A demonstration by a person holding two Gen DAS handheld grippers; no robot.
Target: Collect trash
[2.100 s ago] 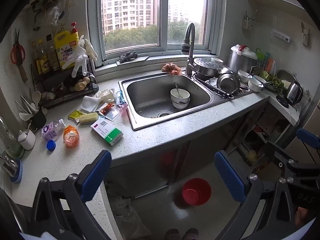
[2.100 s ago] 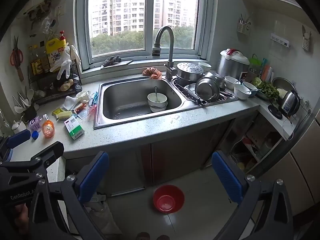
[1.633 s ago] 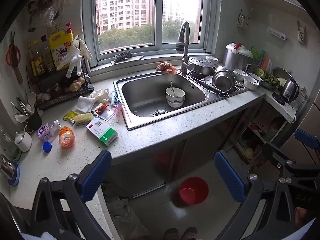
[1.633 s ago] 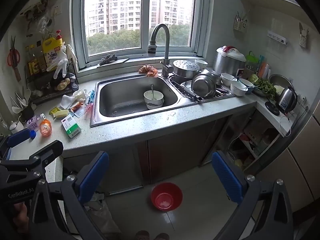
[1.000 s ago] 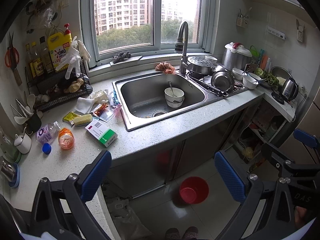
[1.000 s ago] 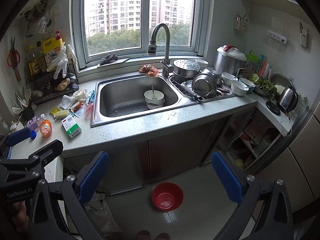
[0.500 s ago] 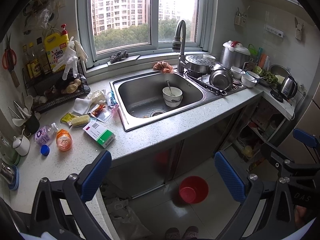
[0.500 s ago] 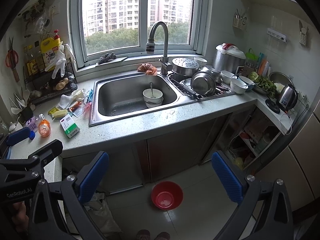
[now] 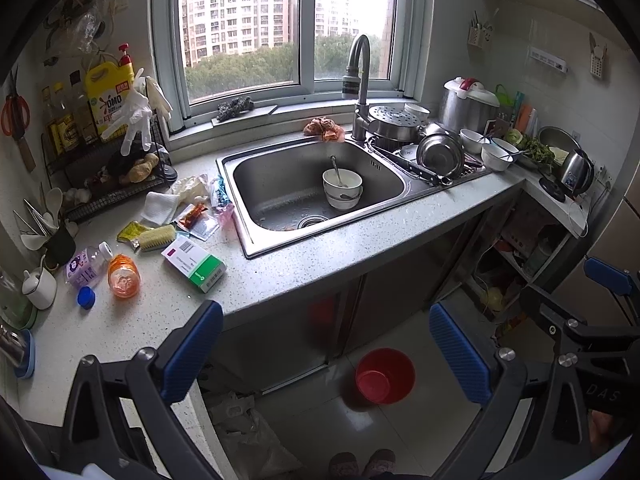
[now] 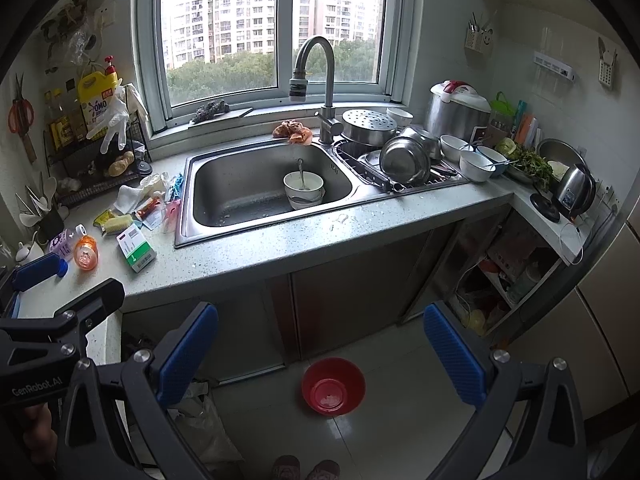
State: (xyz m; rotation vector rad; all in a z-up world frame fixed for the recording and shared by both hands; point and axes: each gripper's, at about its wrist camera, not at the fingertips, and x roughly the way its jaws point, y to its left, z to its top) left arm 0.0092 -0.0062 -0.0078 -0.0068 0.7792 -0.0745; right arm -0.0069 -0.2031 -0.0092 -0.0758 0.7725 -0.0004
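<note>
You face a speckled countertop (image 9: 320, 248) whose front edge runs across the view, with open tiled floor below it where a red basin (image 9: 385, 375) sits. The steel sink (image 9: 280, 184) fills the counter's middle, two stacked bowls inside. Your left gripper (image 9: 326, 354) and right gripper (image 10: 320, 350) both hang over the floor, short of the edge, jaws spread wide and empty. The trash lies left of the sink, up and left of your left gripper: a green-and-white box (image 9: 194, 264), an orange bottle (image 9: 124, 276), wrappers (image 9: 196, 216) and a blue cap (image 9: 86, 297).
</note>
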